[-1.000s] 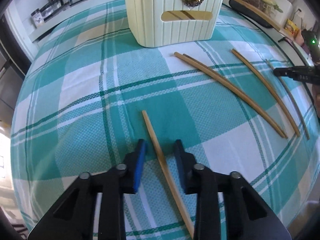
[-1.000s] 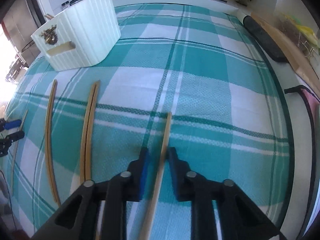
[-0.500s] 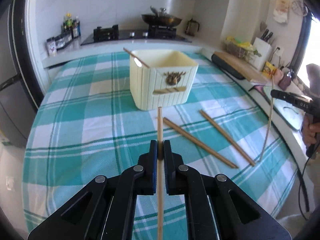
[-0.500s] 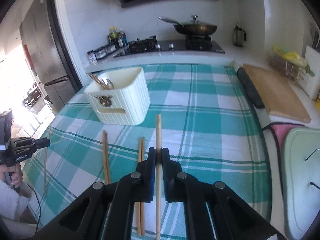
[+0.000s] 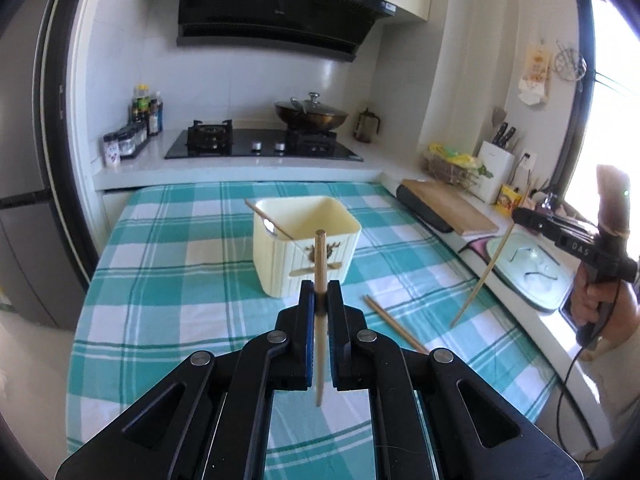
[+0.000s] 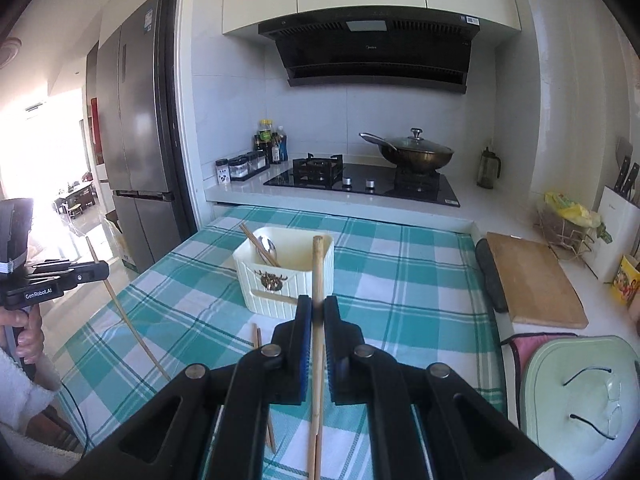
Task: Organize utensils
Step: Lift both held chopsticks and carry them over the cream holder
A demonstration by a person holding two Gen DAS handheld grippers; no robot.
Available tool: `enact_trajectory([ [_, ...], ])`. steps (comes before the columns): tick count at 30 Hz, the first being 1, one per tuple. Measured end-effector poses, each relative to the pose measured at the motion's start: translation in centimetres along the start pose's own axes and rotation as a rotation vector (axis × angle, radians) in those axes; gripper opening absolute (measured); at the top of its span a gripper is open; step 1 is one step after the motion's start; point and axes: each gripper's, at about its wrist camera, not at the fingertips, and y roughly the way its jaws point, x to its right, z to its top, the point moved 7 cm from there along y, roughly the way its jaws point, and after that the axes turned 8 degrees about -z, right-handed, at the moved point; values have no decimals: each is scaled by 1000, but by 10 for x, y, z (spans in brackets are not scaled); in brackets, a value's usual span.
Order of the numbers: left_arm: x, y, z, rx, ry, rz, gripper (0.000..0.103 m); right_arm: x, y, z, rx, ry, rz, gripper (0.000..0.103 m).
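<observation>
both raised level above the table, left tool [image 5: 319, 307] and right tool [image 6: 317, 312] each clench a chopstick [image 5: 319, 264] upright.

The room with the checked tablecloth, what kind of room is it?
A home kitchen, most likely: there is a gas stove with a lidded wok on it, a range hood above, and a tall fridge beside the counter.

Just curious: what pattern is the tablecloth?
The tablecloth is a teal and white plaid, clearest in the right wrist view.
</observation>
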Motion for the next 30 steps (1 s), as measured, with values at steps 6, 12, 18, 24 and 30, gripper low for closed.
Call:
enact_trajectory([
  [6,-3,-7,79,137,9,18,4,-7,20,52,92,-4,-9,6],
  [12,-18,19,144,291,17,97,4,-16,39,117,260,38,15,6],
  [18,-43,90,153,237,-29,102,4,-33,91,147,315,40,46,6],
  [24,-61,162,124,36,-62,101,4,-56,181,124,123,-32,87,6],
  [30,-78,213,91,-134,-88,120,5,-75,254,81,-132,-104,109,6],
])
